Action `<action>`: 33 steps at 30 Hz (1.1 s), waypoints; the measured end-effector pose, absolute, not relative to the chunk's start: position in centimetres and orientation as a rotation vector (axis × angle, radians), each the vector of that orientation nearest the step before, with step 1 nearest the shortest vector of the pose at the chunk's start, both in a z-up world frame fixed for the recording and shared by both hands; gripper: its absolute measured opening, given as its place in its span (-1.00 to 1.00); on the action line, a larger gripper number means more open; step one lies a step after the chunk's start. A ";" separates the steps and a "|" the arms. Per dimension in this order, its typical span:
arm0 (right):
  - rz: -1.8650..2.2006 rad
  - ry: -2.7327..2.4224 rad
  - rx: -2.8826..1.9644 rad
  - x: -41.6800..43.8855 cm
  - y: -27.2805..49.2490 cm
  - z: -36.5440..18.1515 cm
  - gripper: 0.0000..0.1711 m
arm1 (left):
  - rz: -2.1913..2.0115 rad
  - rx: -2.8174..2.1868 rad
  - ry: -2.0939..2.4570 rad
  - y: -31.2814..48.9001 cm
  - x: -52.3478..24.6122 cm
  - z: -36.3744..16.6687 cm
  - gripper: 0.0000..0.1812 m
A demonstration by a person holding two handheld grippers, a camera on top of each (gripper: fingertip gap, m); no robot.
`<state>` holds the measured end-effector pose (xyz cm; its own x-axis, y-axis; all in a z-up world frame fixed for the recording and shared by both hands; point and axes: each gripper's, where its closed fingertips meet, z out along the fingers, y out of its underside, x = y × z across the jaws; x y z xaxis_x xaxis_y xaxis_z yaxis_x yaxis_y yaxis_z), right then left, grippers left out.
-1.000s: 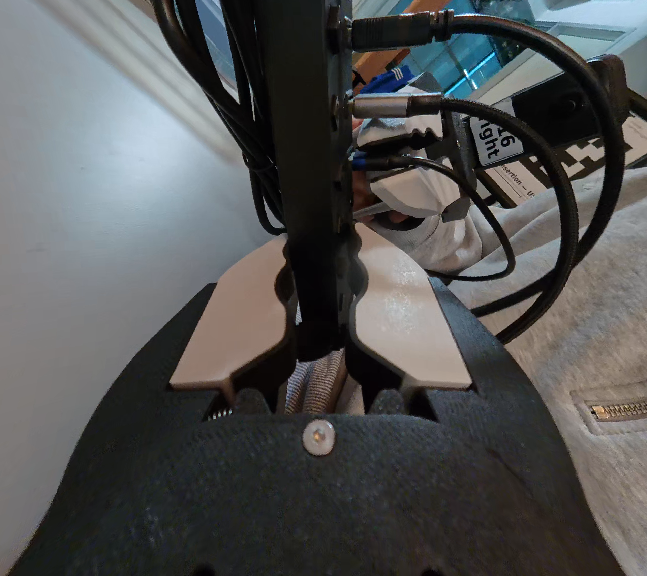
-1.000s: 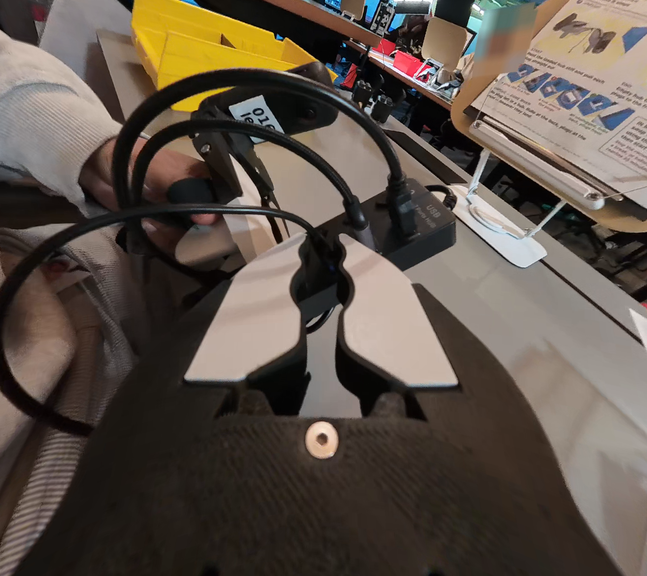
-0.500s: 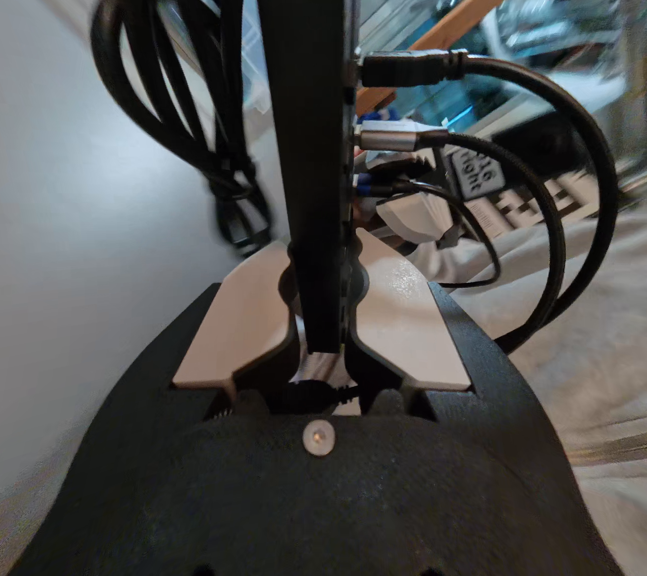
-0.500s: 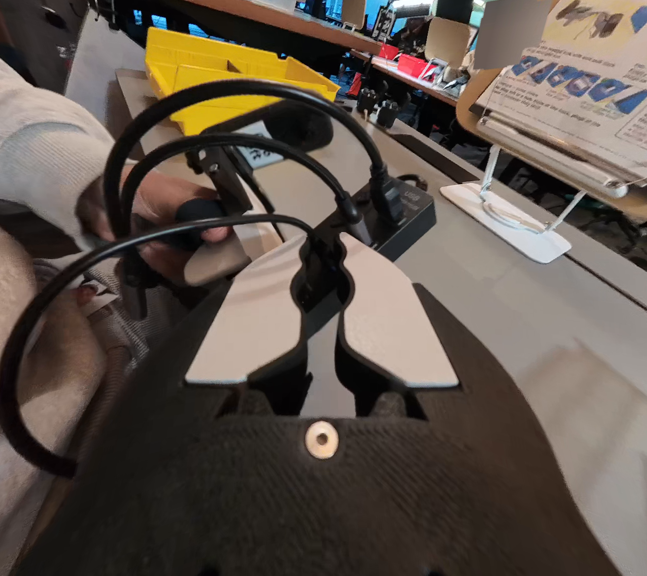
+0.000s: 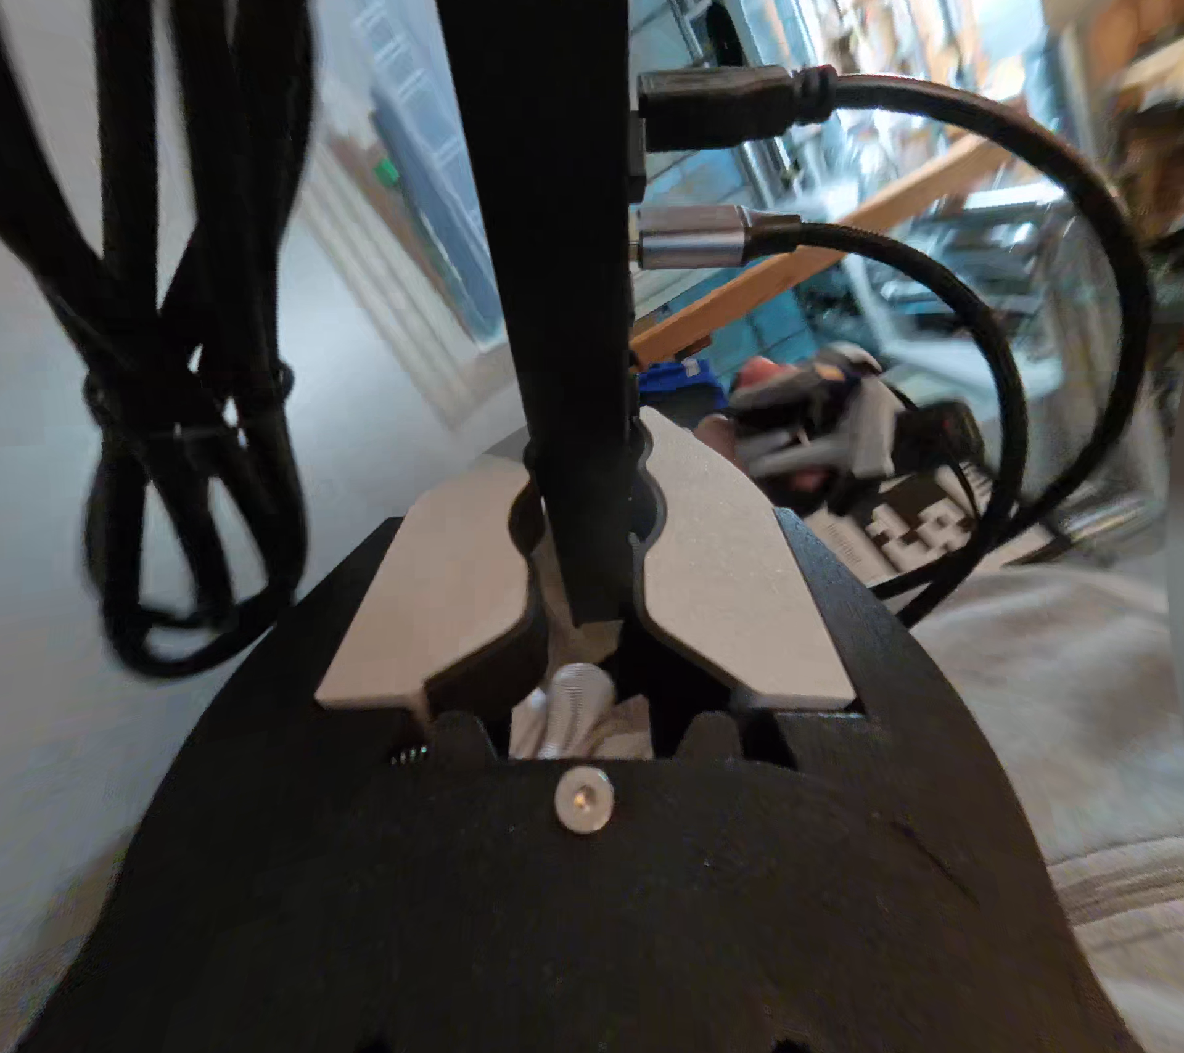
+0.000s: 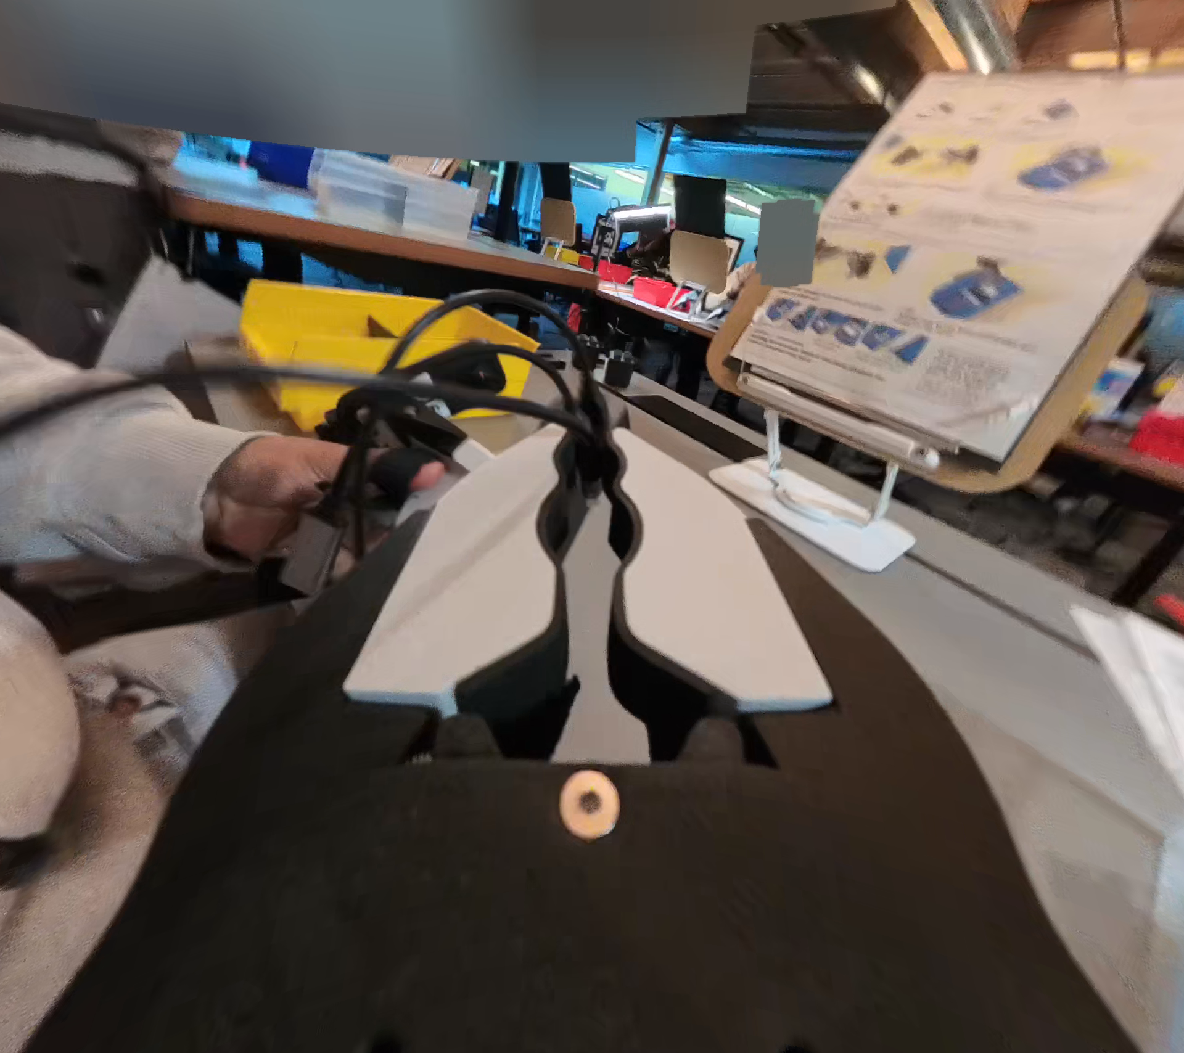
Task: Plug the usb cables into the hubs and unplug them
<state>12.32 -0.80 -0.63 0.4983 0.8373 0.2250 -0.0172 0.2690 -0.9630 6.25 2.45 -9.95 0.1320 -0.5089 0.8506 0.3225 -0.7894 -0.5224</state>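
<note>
My left gripper (image 5: 583, 446) is shut on the lower end of a black USB hub (image 5: 538, 157) and holds it upright. A black plug (image 5: 717, 109) and a silver plug (image 5: 692, 247) sit in ports on the hub's right side, and their cables loop down to the right. My right gripper (image 6: 588, 446) is shut on the small black plug of a thin USB cable (image 6: 586, 478), away from the hub. It shows blurred in the left wrist view (image 5: 826, 433). In the right wrist view a hand holds the left gripper (image 6: 410, 439).
A bundle of black cables (image 5: 186, 317) hangs left of the hub. A yellow bin (image 6: 333, 337) stands at the back of the grey table (image 6: 897, 670). An instruction sheet on a stand (image 6: 961, 279) is at the right, with loose papers (image 6: 1147, 670) nearby. A person's grey sleeve (image 6: 96, 446) is at the left.
My right gripper pulled the lowest plug out of the hub and drew back with it. Two plugs stay in. My left gripper swung the hub, and the cable bundle swayed.
</note>
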 end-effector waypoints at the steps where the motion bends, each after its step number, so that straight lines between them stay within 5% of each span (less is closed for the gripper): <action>1: 0.745 -0.831 -1.180 13.2 0.0 -0.3 -0.91 | -1.638 -1.782 0.270 2.5 6.2 -9.2 -0.71; 10: 0.345 -0.407 -1.245 28.8 11.2 7.1 -0.91 | -1.360 -1.790 0.425 3.1 4.6 -9.7 -0.71; 17: -0.074 -0.189 -1.531 39.5 21.7 1.6 -0.90 | -1.379 -1.805 0.417 2.8 5.0 -10.1 -0.71; 20: -0.205 -0.216 -1.824 41.3 24.3 -5.4 -0.31 | -1.355 -1.812 0.406 2.7 4.7 -10.3 -0.71; 22: -0.330 -0.229 -1.940 42.6 24.0 -8.1 -0.24 | -1.341 -1.818 0.389 2.6 4.2 -10.6 -0.71; 28: -0.405 -0.289 -1.843 41.5 21.0 -5.4 -0.28 | -1.321 -1.841 0.326 3.0 2.8 -11.5 -0.71; 33: 0.172 -0.543 -1.621 26.4 16.1 -1.7 -0.43 | -1.314 -1.856 0.328 3.6 2.7 -12.1 -0.71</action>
<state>26.40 16.05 -1.66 0.8739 0.4412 0.2043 0.2430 -0.0326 -0.9695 2.66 3.59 -12.08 0.4215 -0.6192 0.6625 0.2352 -0.6309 -0.7394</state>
